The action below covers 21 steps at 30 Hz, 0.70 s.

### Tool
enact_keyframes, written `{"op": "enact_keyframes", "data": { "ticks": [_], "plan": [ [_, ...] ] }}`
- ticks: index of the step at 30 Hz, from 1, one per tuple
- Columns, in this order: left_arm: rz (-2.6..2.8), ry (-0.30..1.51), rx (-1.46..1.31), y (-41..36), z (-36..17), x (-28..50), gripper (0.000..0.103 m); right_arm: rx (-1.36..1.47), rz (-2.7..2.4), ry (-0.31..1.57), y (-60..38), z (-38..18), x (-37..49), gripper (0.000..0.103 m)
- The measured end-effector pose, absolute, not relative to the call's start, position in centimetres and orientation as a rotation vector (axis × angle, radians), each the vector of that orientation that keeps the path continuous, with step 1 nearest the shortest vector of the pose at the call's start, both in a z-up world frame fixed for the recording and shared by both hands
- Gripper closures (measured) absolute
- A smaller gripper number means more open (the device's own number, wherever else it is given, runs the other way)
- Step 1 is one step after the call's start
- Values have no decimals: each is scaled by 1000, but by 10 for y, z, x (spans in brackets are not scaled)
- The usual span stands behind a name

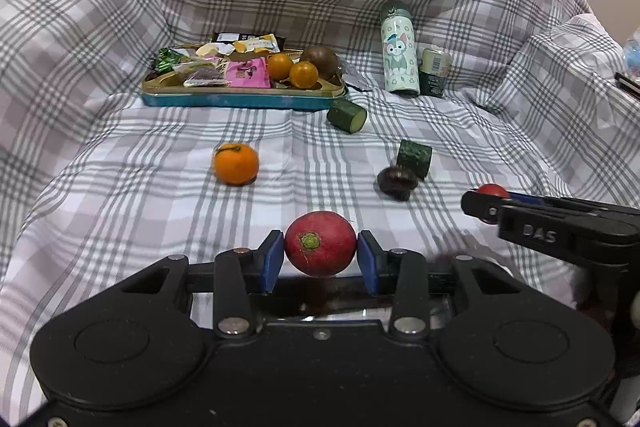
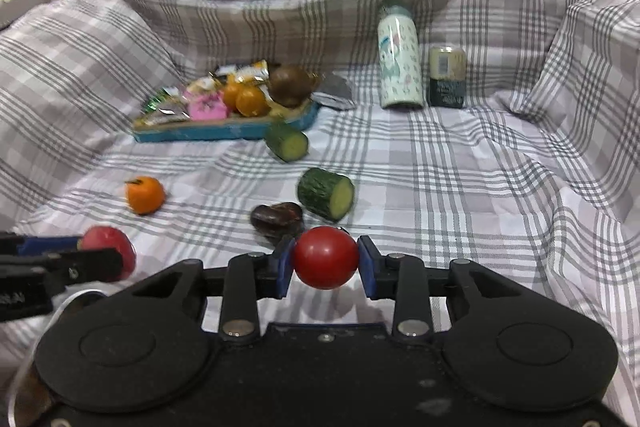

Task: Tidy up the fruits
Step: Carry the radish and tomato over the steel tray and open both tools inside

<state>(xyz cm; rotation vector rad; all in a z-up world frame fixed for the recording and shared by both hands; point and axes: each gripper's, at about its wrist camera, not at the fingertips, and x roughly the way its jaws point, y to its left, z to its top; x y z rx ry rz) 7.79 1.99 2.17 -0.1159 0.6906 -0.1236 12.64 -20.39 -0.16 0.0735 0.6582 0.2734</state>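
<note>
My left gripper (image 1: 321, 259) is shut on a red radish (image 1: 320, 243) with a green stem scar, held above the checked sheet. My right gripper (image 2: 326, 261) is shut on a red tomato (image 2: 326, 257). In the left wrist view the right gripper (image 1: 486, 205) shows at the right with the tomato (image 1: 494, 190); in the right wrist view the left gripper (image 2: 86, 259) shows at the left with the radish (image 2: 108, 247). A blue tray (image 1: 240, 99) at the back holds two oranges (image 1: 292, 69), a brown fruit (image 1: 320, 57) and snack packets. A loose orange (image 1: 236, 163) lies mid-sheet.
Two cucumber pieces (image 1: 347, 116) (image 1: 415, 157) and a dark brown mushroom-like item (image 1: 397, 181) lie on the sheet. A cartoon-print bottle (image 1: 398, 55) and a small can (image 1: 435, 71) stand at the back right. Raised folds of bedding (image 1: 80, 7) surround the area.
</note>
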Motion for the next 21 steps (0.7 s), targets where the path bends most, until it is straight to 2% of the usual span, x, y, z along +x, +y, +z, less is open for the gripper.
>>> {"op": "enact_keyframes", "data": {
  "ticks": [11, 21],
  "plan": [
    [-127, 675, -110, 21, 19, 37, 55, 70, 293, 647, -205, 4, 49, 68],
    [-194, 679, -89, 12, 11, 26, 55, 54, 328, 619, -200, 4, 22, 68]
  ]
}}
